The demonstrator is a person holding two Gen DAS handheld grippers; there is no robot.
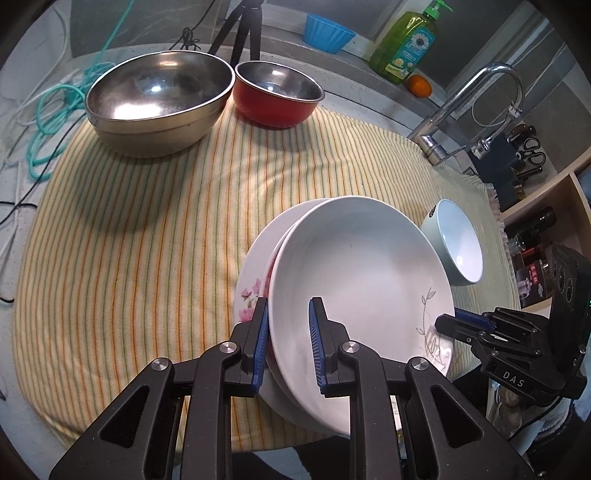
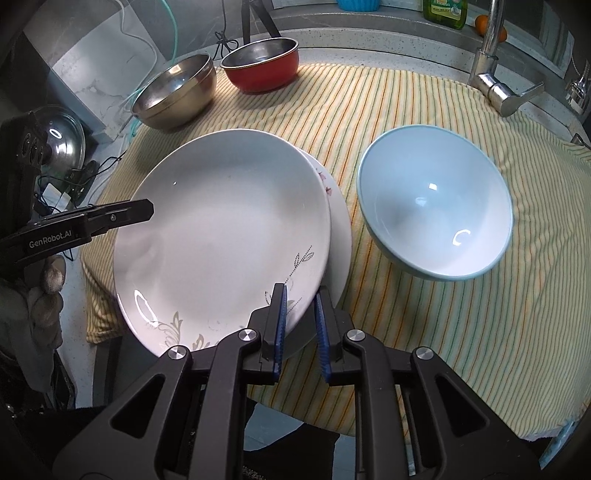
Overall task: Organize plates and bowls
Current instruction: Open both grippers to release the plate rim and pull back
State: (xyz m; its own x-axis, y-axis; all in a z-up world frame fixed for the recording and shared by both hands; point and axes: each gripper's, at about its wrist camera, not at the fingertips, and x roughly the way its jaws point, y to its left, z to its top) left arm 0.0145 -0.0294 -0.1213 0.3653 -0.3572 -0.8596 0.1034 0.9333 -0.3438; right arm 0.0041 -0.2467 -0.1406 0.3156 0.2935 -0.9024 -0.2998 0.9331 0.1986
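Observation:
A white plate with a grey leaf pattern (image 1: pixel 362 258) (image 2: pixel 221 229) sits tilted on a pink-flowered plate (image 1: pixel 255 273) (image 2: pixel 338 221) on the striped cloth (image 1: pixel 155 229). My left gripper (image 1: pixel 288 347) straddles the white plate's near rim, jaws apart with a gap. My right gripper (image 2: pixel 300 325) is closed on the plates' rim at the opposite side; it also shows in the left wrist view (image 1: pixel 454 321). A light blue bowl (image 2: pixel 436 206) (image 1: pixel 454 243) stands beside the plates. A steel bowl (image 1: pixel 155 99) (image 2: pixel 173 92) and a red bowl (image 1: pixel 277 92) (image 2: pixel 262 66) stand at the back.
A faucet (image 1: pixel 480 107) (image 2: pixel 495 74) rises at the cloth's right edge. A green soap bottle (image 1: pixel 406 40), an orange (image 1: pixel 419 86) and a blue cup (image 1: pixel 327 31) stand on the back ledge. Teal hose (image 1: pixel 55 110) and a tripod (image 1: pixel 240 26) lie at the back left.

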